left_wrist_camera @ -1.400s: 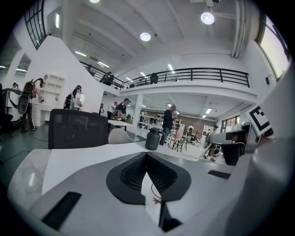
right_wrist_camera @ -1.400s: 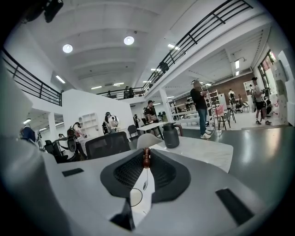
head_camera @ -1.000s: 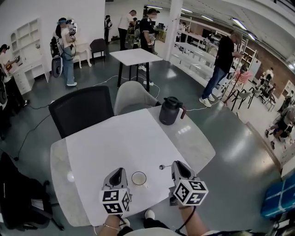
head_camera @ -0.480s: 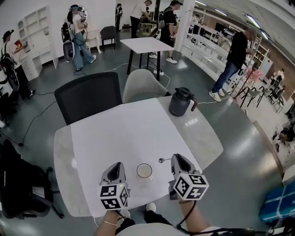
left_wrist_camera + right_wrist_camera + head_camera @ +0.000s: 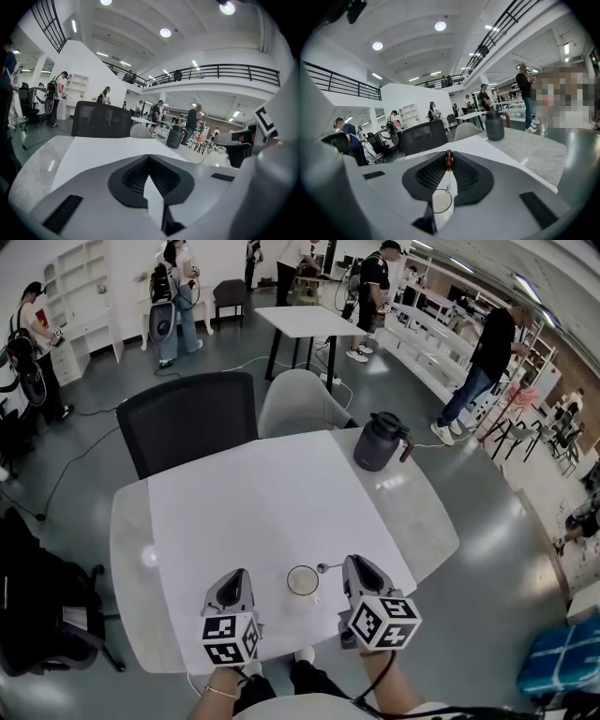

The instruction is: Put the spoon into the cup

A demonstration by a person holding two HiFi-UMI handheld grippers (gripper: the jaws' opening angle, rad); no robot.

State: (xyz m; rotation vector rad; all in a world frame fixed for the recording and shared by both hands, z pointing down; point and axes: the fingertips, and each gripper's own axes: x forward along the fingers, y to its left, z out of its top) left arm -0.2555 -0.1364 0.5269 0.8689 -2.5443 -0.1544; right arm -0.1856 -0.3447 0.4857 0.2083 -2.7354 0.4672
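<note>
Lower left, my left hand-held gripper (image 5: pixel 232 579) hangs pinched together on nothing over the white desk (image 5: pixel 244 502). Low centre, the cup (image 5: pixel 302 579) stands upright. Just right of its rim is the spoon (image 5: pixel 323 568), clamped in my right hand-held gripper (image 5: pixel 352 566). A dark jug (image 5: pixel 378 442) stands at the desk's upper right, with people standing around the grey floor (image 5: pixel 487 512).

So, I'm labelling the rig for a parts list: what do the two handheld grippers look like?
Both the left gripper and right gripper have light grey, wedge-shaped bodies with dark ribbed pads inside the jaws. Each carries a white cube with black square markers. A dark cable trails from the right one.
</note>
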